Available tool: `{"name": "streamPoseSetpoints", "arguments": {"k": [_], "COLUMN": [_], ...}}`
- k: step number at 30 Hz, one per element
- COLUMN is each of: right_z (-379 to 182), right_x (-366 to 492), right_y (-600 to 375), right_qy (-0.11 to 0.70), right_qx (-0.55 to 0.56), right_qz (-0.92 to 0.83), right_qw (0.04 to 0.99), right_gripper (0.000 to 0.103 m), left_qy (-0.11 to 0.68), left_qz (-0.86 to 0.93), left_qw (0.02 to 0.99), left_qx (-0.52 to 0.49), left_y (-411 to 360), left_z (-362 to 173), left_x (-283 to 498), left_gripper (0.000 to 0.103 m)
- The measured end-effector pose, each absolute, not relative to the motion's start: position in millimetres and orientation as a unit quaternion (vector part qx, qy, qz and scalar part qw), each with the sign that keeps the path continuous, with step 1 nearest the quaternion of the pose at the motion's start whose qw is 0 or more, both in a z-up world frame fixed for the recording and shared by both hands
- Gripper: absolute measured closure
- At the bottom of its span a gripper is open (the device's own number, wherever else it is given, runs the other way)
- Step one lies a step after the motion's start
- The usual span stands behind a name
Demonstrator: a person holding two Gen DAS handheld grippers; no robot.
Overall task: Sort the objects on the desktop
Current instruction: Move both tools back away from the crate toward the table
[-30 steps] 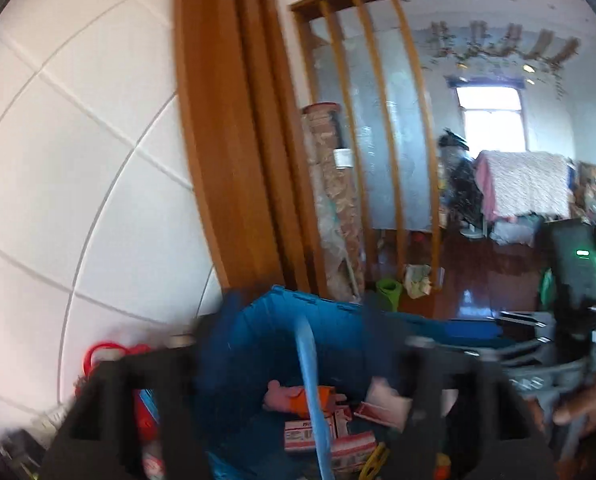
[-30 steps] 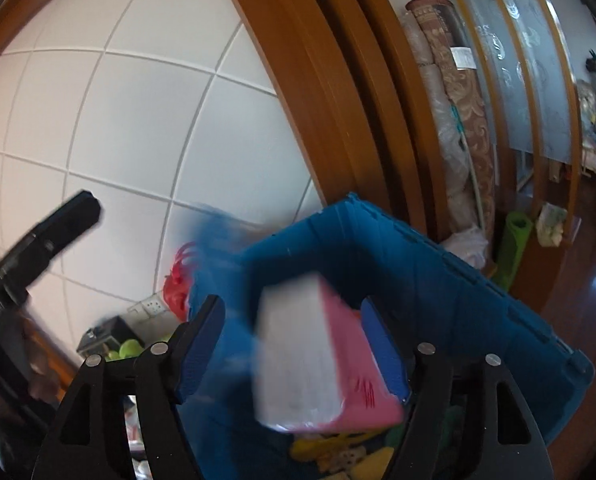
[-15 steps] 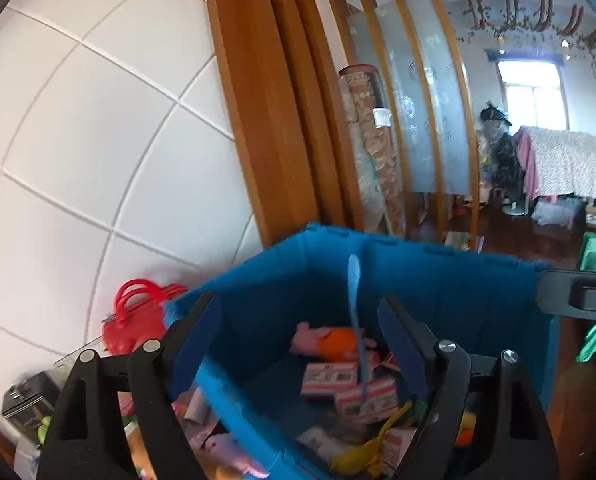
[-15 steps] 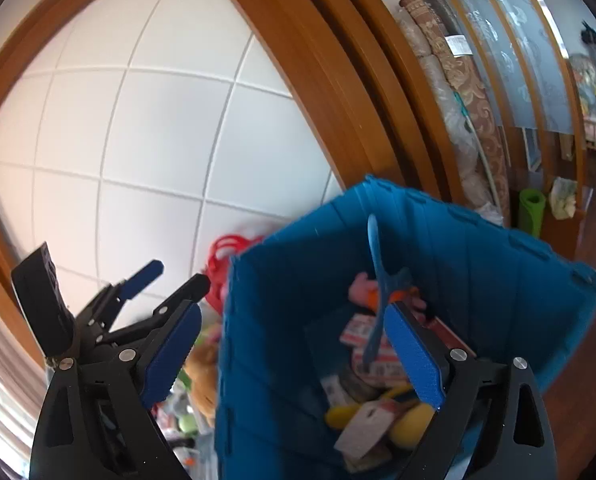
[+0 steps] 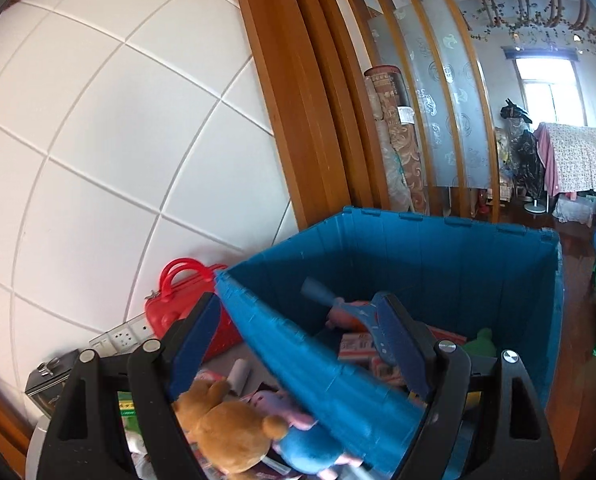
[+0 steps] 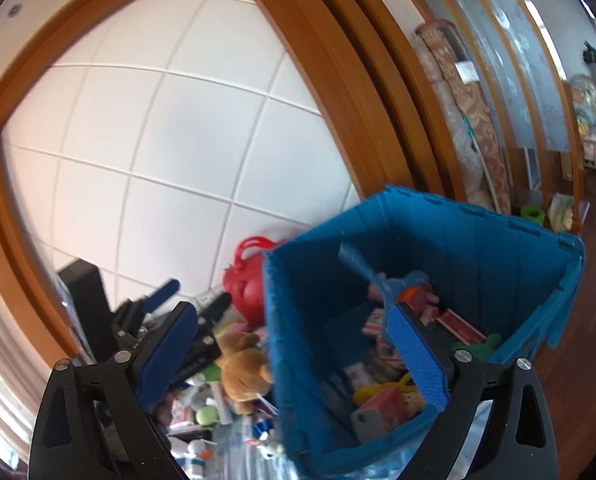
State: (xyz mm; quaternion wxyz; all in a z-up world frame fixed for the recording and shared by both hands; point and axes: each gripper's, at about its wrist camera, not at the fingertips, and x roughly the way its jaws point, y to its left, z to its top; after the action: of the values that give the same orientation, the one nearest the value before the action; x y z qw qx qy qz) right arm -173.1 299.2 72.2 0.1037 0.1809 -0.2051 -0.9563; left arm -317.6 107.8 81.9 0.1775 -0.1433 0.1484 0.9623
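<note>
Right gripper (image 6: 294,344) jaws opening, empty, straddling blue bin (image 6: 457,236) wall; left gripper (image 5: 298,340) open, empty, teddy bear (image 5: 226,432) below.

Behind everything we see a white panelled wall (image 5: 110,152) crossed by thin grooves, framed by a thick wooden door frame (image 5: 298,92). Beside the frame stands a rolled patterned carpet (image 5: 397,136), upright against a frosted glass partition (image 5: 437,92) with wooden slats. Further back, a bright window (image 5: 547,100) lights what looks like a floral cloth (image 5: 581,156) draped over furniture, on a dark wooden floor (image 6: 593,320).
</note>
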Motion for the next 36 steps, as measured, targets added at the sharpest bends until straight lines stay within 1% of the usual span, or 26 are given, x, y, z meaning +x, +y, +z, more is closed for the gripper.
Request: {"name": "streamPoseSetpoints", "arguments": {"k": [4, 8, 15, 18, 27, 34, 36], "right_z": [78.7, 67.6, 42.4, 37.3, 13.4, 1.0, -4.3], "right_x": [-155.2, -144.1, -140.1, -146.0, -154.7, -144.6, -137.5], "right_y": [251.5, 212.7, 164.1, 155.9, 154.3, 172.1, 175.6], "right_qy": [-0.167, -0.153, -0.142, -0.142, -0.119, -0.115, -0.114], "right_qx": [0.174, 0.181, 0.202, 0.21, 0.25, 0.255, 0.256], "right_qz": [-0.968, -0.97, -0.967, -0.964, -0.955, -0.953, -0.955], "right_qw": [0.072, 0.049, 0.062, 0.079, 0.108, 0.112, 0.099], "right_gripper": [0.002, 0.001, 0.001, 0.001, 0.001, 0.001, 0.001], "left_qy": [0.148, 0.149, 0.16, 0.162, 0.133, 0.121, 0.118], "left_qz": [0.962, 0.96, 0.96, 0.962, 0.963, 0.966, 0.968], "left_qw": [0.178, 0.174, 0.133, 0.106, 0.049, 0.028, 0.022], "left_qx": [-0.148, -0.159, -0.189, -0.191, -0.231, -0.226, -0.222], "left_y": [73.1, 36.6, -2.6, -13.5, -28.1, -12.3, -6.4], "left_z": [76.4, 62.4, 36.8, 27.6, 3.8, -8.6, -11.3], "left_x": [-301.8, -289.7, -279.6, -272.7, -264.2, -245.1, -238.0], "left_gripper": [0.022, 0.022, 0.022, 0.022, 0.022, 0.022, 0.022]}}
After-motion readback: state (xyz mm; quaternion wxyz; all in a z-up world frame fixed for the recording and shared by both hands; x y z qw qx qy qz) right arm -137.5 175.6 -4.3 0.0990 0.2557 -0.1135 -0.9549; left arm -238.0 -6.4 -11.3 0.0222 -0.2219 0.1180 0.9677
